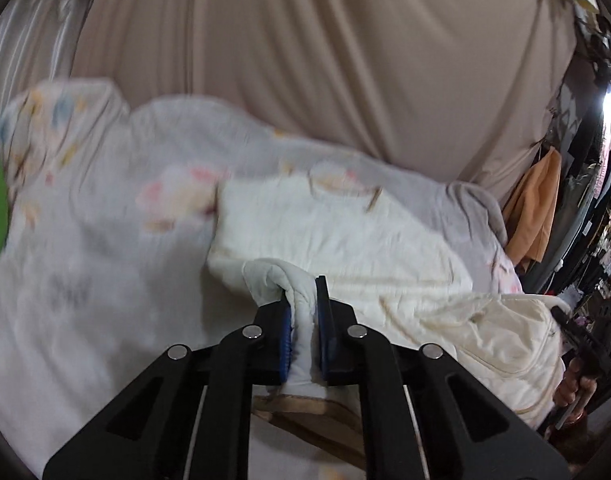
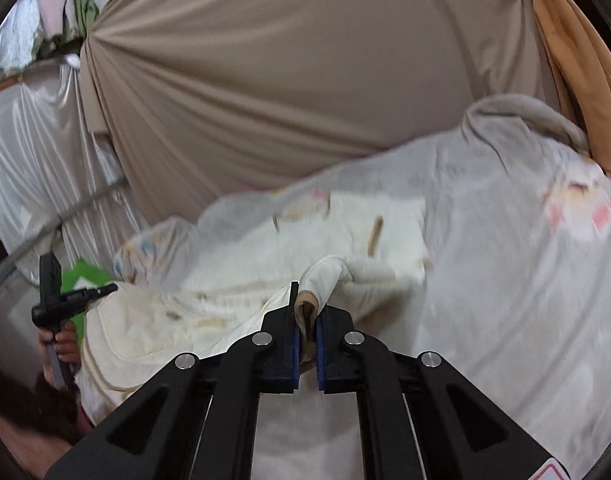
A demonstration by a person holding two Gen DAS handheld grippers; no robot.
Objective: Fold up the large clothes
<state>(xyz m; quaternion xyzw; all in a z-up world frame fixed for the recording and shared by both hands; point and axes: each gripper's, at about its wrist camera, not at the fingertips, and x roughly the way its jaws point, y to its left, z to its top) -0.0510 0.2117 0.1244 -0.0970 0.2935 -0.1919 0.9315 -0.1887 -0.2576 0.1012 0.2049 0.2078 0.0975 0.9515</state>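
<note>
Two tongs, the left tongs [image 1: 303,312] and right tongs [image 2: 305,320], each pinch an edge of the cream garment [image 1: 345,240] lying on the bed [image 1: 85,280], apparently to lift it for folding.

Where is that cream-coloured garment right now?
The cream garment lies spread on the pale printed bedsheet before the beige curtain. In each wrist view one bunched edge is pinched in the left tongs and right tongs.
</note>
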